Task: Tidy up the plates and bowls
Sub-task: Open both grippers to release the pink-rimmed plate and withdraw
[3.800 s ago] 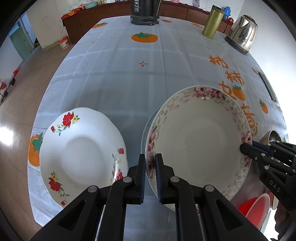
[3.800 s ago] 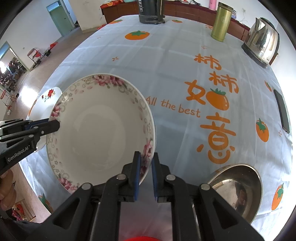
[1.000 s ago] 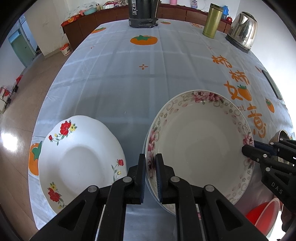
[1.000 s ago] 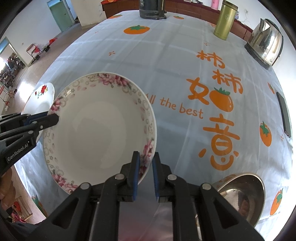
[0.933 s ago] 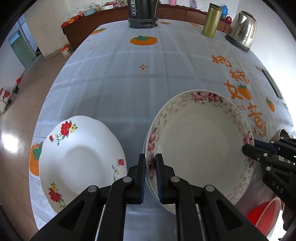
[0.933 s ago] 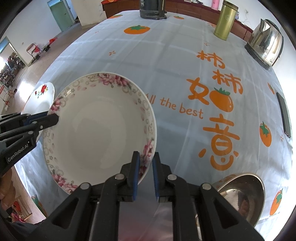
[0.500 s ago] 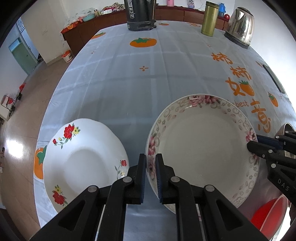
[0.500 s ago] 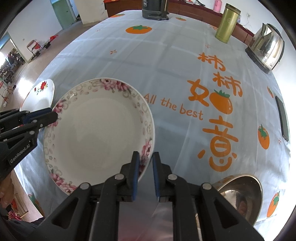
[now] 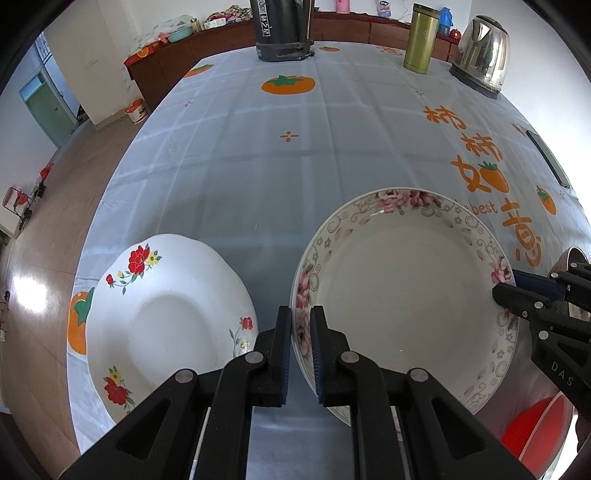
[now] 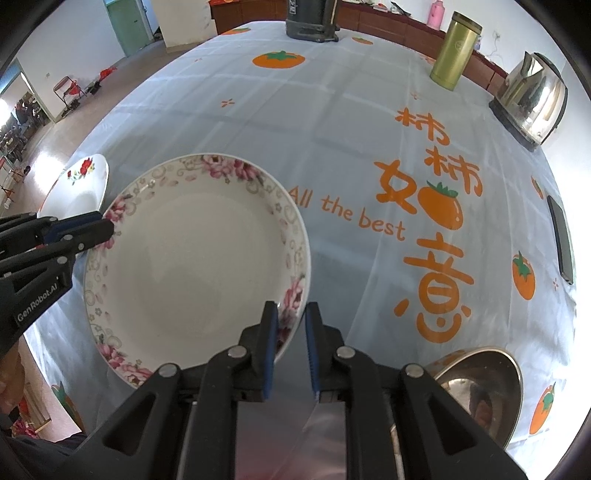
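Pink-flowered plate point(image 9: 402, 291) hung over the bench point(image 9: 295, 155), gripped at both sides: the left gripper point(image 9: 301, 354) had its fingers closed on the rim at nine o'clock, the right gripper point(image 10: 290, 347) at three. Just left of it lay a red-flowered plate point(image 9: 162, 317).

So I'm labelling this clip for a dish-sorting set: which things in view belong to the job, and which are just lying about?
Job: pink-floral-rimmed white bowl, held by left gripper and right gripper; red-flowered white plate; steel bowl; red plastic bowl.

Lying about: steel kettle, gold flask, black flask, phone.
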Available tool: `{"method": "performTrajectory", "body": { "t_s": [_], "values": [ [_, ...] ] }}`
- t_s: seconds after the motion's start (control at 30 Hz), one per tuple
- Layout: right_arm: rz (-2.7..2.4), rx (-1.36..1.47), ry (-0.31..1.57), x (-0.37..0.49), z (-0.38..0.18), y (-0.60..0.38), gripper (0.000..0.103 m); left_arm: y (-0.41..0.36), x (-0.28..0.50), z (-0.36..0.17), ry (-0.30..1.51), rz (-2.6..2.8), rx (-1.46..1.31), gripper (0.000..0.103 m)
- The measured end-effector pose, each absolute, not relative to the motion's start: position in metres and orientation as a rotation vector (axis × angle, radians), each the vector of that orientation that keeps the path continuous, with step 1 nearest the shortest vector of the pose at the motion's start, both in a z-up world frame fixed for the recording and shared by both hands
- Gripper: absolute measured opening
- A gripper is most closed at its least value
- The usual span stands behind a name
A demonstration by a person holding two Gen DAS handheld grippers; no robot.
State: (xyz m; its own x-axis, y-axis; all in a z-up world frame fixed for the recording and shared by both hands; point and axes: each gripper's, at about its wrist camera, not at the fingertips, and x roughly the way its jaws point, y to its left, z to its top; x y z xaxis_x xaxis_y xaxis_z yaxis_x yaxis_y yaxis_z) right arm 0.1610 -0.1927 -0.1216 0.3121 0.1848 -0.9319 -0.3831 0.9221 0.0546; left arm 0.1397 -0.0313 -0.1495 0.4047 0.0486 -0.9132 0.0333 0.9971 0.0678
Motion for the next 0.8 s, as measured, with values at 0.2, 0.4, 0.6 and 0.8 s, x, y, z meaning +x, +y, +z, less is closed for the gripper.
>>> {"method": "performTrajectory", "body": {
  "t_s": [0.2, 0.4, 0.6, 0.8],
  "values": [
    [0.382, -0.192, 1.204, 0.159, -0.123, -0.192, 0.021, -0.031, 0.139, -0.149, 1.157, 0.016, 0.071, 0.012],
    [0.384, -0.203, 1.213, 0.158, -0.125, -0.189, 0.024, -0.030, 0.139, -0.149, 1.165, 0.009, 0.055, 0.016],
    [0.381, -0.209, 1.211, 0.157, -0.127, -0.188, 0.025, -0.029, 0.139, -0.157, 1.211, -0.002, 0.027, 0.045],
    [0.397, -0.213, 1.222, 0.155, -0.131, -0.186, 0.036, -0.030, 0.135, -0.158, 1.213, -0.010, 0.020, 0.045]
  ]
}}
